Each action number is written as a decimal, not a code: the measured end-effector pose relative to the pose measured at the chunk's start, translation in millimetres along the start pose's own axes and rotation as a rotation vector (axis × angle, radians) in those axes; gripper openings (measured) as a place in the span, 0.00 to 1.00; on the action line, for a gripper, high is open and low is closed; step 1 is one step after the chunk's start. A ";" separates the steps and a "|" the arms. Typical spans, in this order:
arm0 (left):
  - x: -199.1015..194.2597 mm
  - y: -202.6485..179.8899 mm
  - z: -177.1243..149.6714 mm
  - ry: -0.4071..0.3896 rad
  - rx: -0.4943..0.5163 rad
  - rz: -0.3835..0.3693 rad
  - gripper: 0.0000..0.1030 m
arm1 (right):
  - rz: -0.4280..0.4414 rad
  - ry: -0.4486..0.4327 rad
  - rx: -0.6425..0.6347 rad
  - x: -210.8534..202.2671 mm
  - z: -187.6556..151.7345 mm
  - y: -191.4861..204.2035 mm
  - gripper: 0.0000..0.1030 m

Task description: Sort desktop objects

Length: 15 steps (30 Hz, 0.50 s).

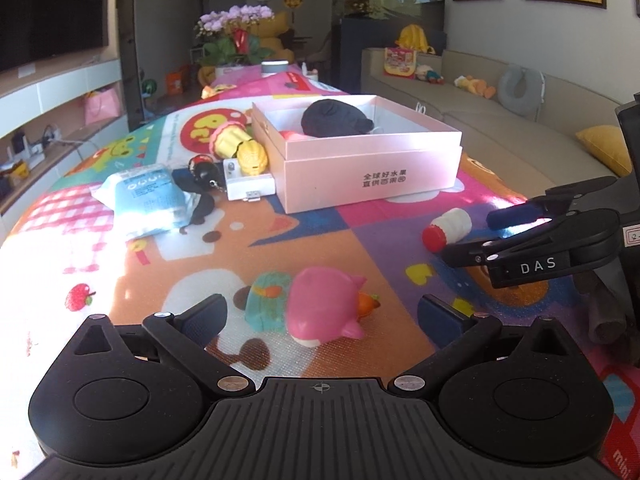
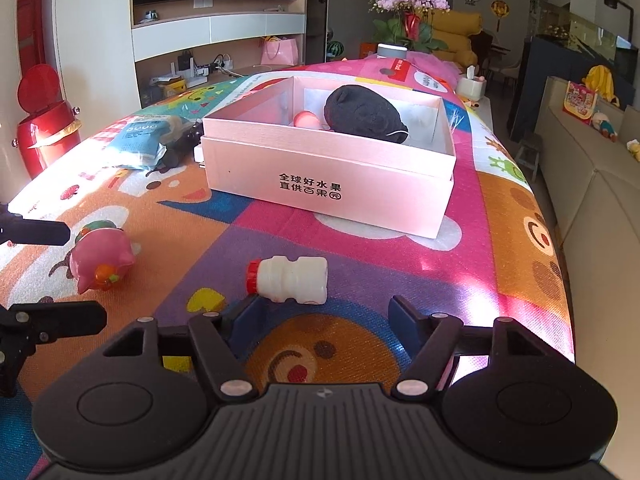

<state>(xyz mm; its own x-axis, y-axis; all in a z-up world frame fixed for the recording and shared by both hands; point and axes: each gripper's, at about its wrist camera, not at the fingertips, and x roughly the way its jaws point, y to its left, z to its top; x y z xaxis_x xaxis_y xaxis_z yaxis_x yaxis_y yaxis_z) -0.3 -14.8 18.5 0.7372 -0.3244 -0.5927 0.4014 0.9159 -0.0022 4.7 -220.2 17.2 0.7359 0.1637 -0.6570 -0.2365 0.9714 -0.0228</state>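
A pink pig toy (image 1: 320,304) with a teal back piece lies on the colourful mat, between the spread fingers of my left gripper (image 1: 324,316), which is open and not touching it. A small white bottle (image 2: 292,280) with a red cap lies on its side just beyond the tips of my right gripper (image 2: 326,314). Its jaws stand apart and the pads do not press on the bottle. Further back sits the open pink box (image 2: 320,184), holding a black plush (image 2: 364,114) and a pink round thing (image 2: 306,120). In the left wrist view the right gripper (image 1: 480,236) reaches toward the bottle (image 1: 448,226).
Left of the box (image 1: 372,176) lie a blue packet (image 1: 148,196), yellow toys (image 1: 240,148), a white gadget (image 1: 248,186) and a dark red-and-black item (image 1: 200,166). The table's right edge (image 2: 560,264) drops toward a beige sofa (image 2: 600,208). Flowers (image 2: 408,4) stand at the far end.
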 end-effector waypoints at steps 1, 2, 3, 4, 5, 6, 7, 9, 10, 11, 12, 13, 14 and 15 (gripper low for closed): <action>3.6 1.6 1.0 0.007 0.005 -0.005 1.00 | -0.003 0.002 0.009 0.8 0.3 -1.2 0.74; 6.8 3.2 1.5 0.014 0.005 -0.008 1.00 | -0.002 0.005 0.016 1.2 0.3 -2.4 0.77; 10.5 4.6 2.4 0.020 0.002 -0.010 1.00 | 0.000 0.006 0.021 1.6 0.3 -3.2 0.78; 13.8 5.7 3.1 0.024 -0.002 -0.012 1.00 | 0.002 0.007 0.024 1.9 0.3 -4.0 0.80; 16.2 6.4 3.5 0.028 -0.007 -0.014 1.00 | 0.001 0.007 0.025 1.9 0.2 -3.9 0.80; 18.2 6.3 3.7 0.031 -0.009 -0.016 1.00 | 0.001 0.006 0.024 2.0 0.1 -3.7 0.80; 19.8 5.4 3.3 0.035 -0.008 -0.020 1.00 | 0.000 0.006 0.022 2.5 0.1 -3.2 0.80; 18.5 1.8 1.8 0.030 0.011 -0.026 1.00 | -0.001 0.006 0.022 2.8 0.1 -3.1 0.80; 17.4 -0.1 0.8 0.028 0.020 -0.032 1.00 | -0.001 0.006 0.022 2.7 0.0 -3.1 0.80; 16.9 -2.1 -0.2 0.033 0.028 -0.038 1.00 | -0.001 0.006 0.020 2.9 0.2 -2.7 0.80; 17.3 -4.4 -1.1 0.042 0.037 -0.041 1.00 | -0.001 0.005 0.016 3.2 0.6 -2.1 0.80; 17.9 -6.4 -1.9 0.053 0.045 -0.041 1.00 | 0.000 0.002 0.009 3.7 1.6 -0.8 0.80; 17.9 -8.0 -2.6 0.059 0.049 -0.035 1.00 | 0.003 -0.005 0.003 4.1 2.8 0.4 0.80; 18.3 -8.4 -2.8 0.063 0.048 -0.033 1.00 | 0.005 -0.014 -0.001 4.8 4.2 1.6 0.80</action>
<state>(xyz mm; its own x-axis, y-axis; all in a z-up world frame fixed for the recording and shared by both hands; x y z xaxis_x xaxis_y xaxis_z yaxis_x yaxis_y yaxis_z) 8.3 -27.8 5.4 0.6879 -0.3375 -0.6425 0.4515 0.8921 0.0149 10.6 -217.2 17.2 0.7433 0.1709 -0.6467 -0.2408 0.9704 -0.0203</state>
